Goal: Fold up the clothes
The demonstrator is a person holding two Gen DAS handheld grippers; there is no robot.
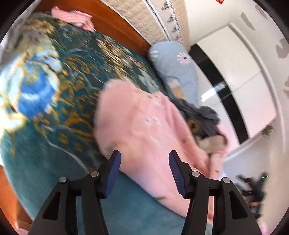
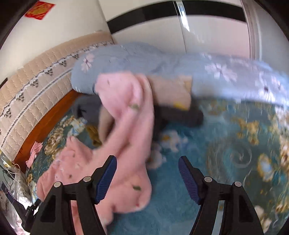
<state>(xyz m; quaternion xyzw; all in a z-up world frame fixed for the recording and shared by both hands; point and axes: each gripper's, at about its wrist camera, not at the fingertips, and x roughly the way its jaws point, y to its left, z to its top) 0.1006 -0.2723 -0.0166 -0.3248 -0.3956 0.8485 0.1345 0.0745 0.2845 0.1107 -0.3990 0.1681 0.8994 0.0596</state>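
A pink garment (image 1: 142, 124) lies spread on the teal flowered bedspread (image 1: 59, 94). My left gripper (image 1: 144, 159) hovers over its near part, jaws open, and no cloth is between the blue pads. In the right wrist view the same pink garment (image 2: 124, 115) runs from the left foreground up toward the pillows. My right gripper (image 2: 147, 164) stands open wide above the bedspread (image 2: 234, 144) beside the garment's right edge, and nothing is between its jaws. A dark grey garment (image 1: 204, 112) lies bunched behind the pink one, seen also as a dark garment (image 2: 178, 115).
A light blue flowered pillow (image 1: 173, 66) lies at the bed's far side, and a blue flowered quilt (image 2: 216, 72) stretches right. A small pink striped cloth (image 1: 72, 16) sits near the wooden bed frame (image 1: 112, 23). White wardrobe doors (image 1: 243, 76) stand beyond.
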